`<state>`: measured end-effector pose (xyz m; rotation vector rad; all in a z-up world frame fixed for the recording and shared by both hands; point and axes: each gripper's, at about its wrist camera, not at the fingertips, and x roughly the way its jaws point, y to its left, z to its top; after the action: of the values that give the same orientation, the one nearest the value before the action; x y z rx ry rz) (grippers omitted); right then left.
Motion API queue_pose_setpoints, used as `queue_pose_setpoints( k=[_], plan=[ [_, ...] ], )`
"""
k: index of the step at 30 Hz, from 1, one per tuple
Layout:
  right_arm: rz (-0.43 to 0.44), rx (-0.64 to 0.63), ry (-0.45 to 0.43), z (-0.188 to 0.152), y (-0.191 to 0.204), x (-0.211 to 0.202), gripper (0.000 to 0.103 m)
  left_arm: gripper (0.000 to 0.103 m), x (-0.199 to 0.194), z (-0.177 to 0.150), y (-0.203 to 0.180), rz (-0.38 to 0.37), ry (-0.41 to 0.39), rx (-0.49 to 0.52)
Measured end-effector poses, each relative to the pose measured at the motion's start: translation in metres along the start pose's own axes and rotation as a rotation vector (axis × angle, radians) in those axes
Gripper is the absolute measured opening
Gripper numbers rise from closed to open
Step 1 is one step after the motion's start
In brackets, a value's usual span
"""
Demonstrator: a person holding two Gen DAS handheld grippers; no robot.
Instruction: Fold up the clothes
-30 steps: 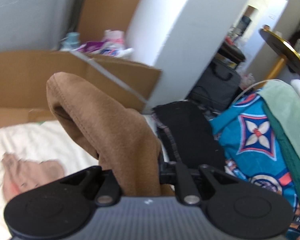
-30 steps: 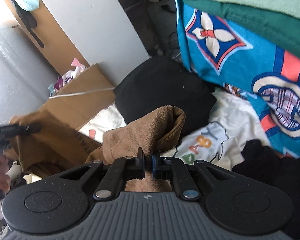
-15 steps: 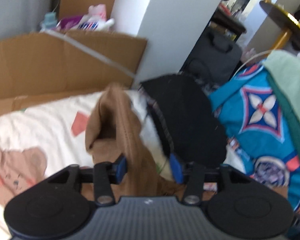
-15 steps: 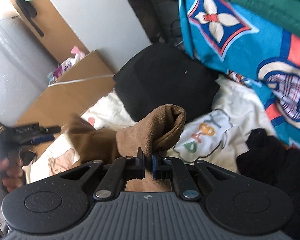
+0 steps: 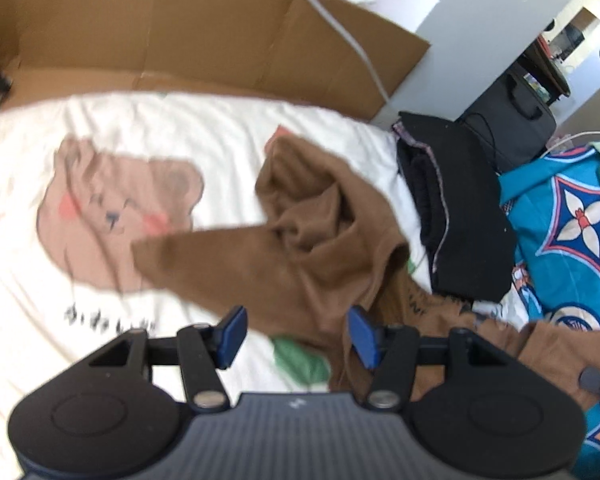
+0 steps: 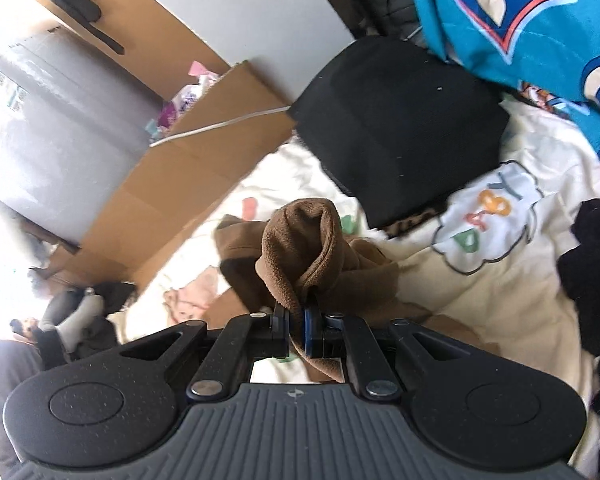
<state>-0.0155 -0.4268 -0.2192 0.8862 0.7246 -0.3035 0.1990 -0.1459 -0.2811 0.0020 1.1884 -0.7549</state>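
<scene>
A brown fleece garment (image 5: 316, 236) lies crumpled on a white bedsheet (image 5: 28, 280) printed with a bear. My left gripper (image 5: 296, 334) is open and empty just above the garment's near edge, its blue pads apart. My right gripper (image 6: 297, 330) is shut on a fold of the same brown garment (image 6: 304, 248), which bulges up over its fingertips. The rest of the garment trails down to the sheet (image 6: 500, 280).
A folded black garment (image 5: 456, 216) (image 6: 396, 128) lies beyond the brown one. A blue patterned cloth (image 5: 572, 240) (image 6: 512, 20) hangs at the right. A cardboard box (image 5: 188, 28) (image 6: 204, 152) borders the bed at the back. Another black cloth (image 6: 596, 280) lies far right.
My left gripper has opened and let go of the brown garment, which dropped onto the sheet. My right gripper keeps its hold and has moved lower toward the bed.
</scene>
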Motion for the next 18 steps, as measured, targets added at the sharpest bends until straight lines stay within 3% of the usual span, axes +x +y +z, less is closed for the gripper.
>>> queue_pose_setpoints(
  k=[8, 18],
  plan=[
    [0.068, 0.025, -0.02, 0.012, 0.022, -0.016, 0.005, 0.059, 0.015, -0.034, 0.003, -0.069, 0.047, -0.036],
    [0.175, 0.006, -0.061, 0.037, 0.067, -0.031, 0.005, 0.06, 0.014, -0.049, 0.003, -0.143, 0.056, -0.095]
  ],
)
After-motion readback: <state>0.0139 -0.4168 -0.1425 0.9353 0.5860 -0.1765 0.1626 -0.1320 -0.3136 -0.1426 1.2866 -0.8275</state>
